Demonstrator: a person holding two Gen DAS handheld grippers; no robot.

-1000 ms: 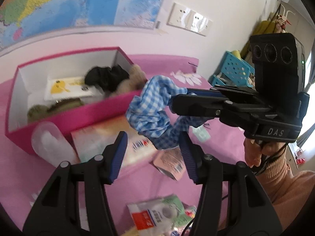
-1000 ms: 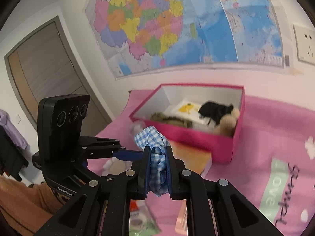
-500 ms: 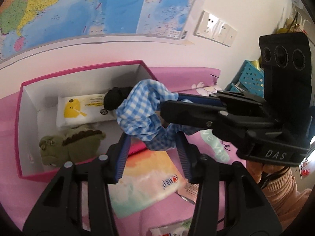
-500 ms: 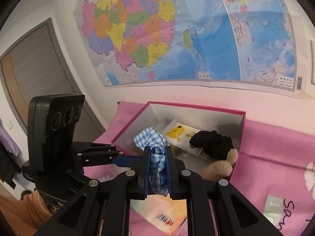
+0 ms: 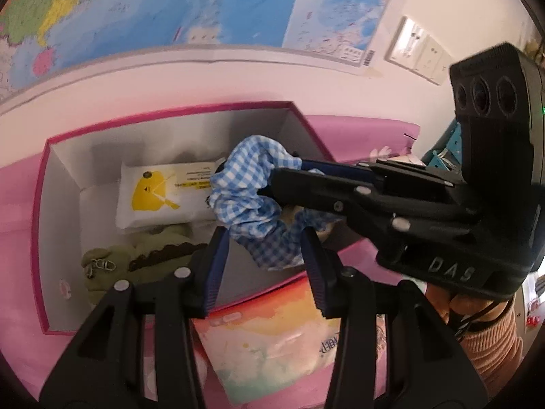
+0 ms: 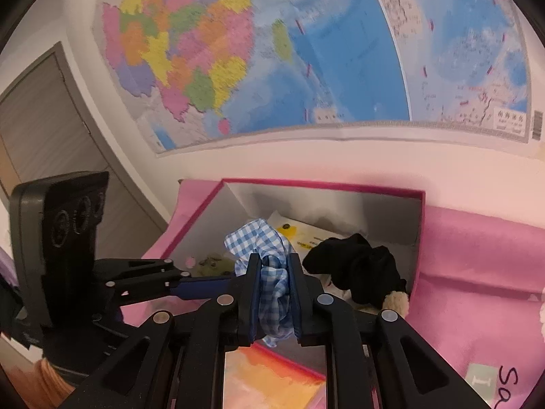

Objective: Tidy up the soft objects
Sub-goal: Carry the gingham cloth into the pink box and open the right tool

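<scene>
A blue-and-white checked scrunchie (image 5: 248,197) (image 6: 259,238) hangs over the open pink box (image 5: 170,110) (image 6: 323,184). My right gripper (image 6: 274,266) (image 5: 276,177) is shut on it, and its pads squeeze the fabric. My left gripper (image 5: 265,238) comes in from the left. Its jaws are closing, with the scrunchie's lower fold between the tips and not clearly pinched. Inside the box lie a white tissue pack (image 5: 160,197), a green plush toy (image 5: 136,259), a black soft item (image 6: 357,266) and a beige plush (image 6: 395,301).
A colourful flat pack (image 5: 272,341) lies on the pink bed cover (image 6: 477,272) just in front of the box. A wall map (image 5: 170,6) hangs close behind it. A blue basket (image 5: 449,143) stands at the far right. An orange sleeve (image 5: 483,351) holds the right gripper.
Both grippers have carried the scrunchie from in front of the box to above its inside. The left jaws have narrowed around the hanging fold.
</scene>
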